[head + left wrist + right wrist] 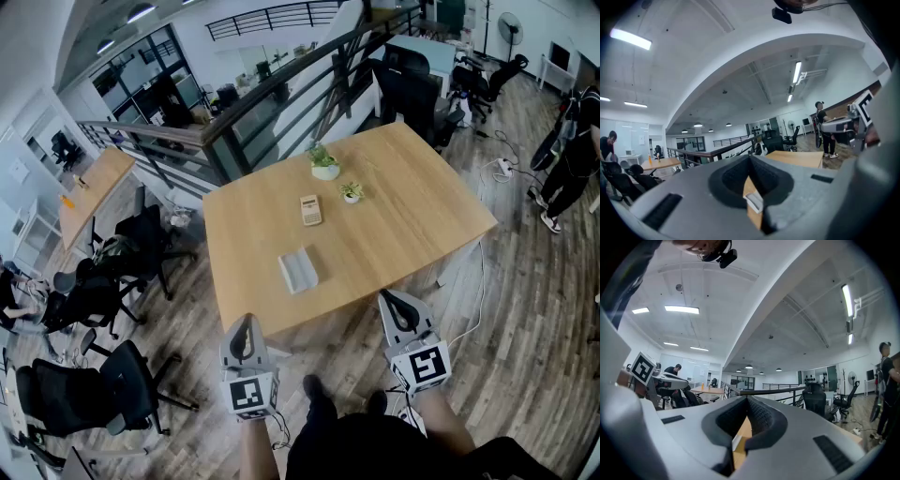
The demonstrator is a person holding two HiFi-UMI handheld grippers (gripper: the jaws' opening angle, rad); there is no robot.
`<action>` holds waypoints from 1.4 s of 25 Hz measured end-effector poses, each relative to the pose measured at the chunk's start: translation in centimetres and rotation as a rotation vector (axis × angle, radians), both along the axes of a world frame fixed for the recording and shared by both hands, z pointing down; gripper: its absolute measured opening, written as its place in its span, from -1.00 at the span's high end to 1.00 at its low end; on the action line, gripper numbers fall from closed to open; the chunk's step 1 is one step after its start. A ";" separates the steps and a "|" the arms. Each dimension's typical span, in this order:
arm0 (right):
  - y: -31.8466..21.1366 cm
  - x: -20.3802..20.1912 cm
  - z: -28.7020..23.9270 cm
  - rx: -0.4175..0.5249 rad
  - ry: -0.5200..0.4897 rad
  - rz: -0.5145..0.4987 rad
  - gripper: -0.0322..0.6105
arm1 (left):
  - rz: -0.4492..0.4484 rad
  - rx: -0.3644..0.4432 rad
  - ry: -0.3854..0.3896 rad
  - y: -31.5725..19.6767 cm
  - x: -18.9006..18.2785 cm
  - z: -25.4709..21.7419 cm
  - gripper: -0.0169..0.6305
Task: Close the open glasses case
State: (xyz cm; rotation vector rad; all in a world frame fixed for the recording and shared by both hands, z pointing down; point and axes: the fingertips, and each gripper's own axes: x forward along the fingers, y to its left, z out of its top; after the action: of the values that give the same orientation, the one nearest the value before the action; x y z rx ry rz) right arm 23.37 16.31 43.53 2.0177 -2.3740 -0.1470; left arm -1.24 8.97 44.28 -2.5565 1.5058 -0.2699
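From where I stand, the left gripper (246,325) hangs level just off the near edge of the table (412,206), its jaws pressed together with nothing between them. Ahead of it and a little to its right, the grey glasses case (299,270) lies flat on the wood near that same edge. It looks spread open, though it is too small from here to pick out the hinge. Beyond it sit a calculator (310,209) and two small potted plants (325,162), well clear of the work. On the far right, the right gripper (395,300) also waits level at the table's edge, its jaws likewise together and empty. Neither tool is touching the case yet. To my mind the tidy way is to bring both in low, steady the base with one closed tip so it cannot skate across the smooth top, and swing the lid over with the other, pressing near the free edge until it seats.
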 end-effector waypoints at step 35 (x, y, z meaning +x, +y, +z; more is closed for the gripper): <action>-17.2 -15.7 1.3 -0.150 -0.010 0.152 0.85 | 0.103 -0.043 0.102 -17.8 -14.3 1.8 0.95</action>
State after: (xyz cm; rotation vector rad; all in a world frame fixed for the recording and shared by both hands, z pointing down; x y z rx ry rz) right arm 7.69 -0.89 44.87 2.1203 -2.1542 0.0432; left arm -15.58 -8.82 46.09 -2.7093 1.4098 -0.1620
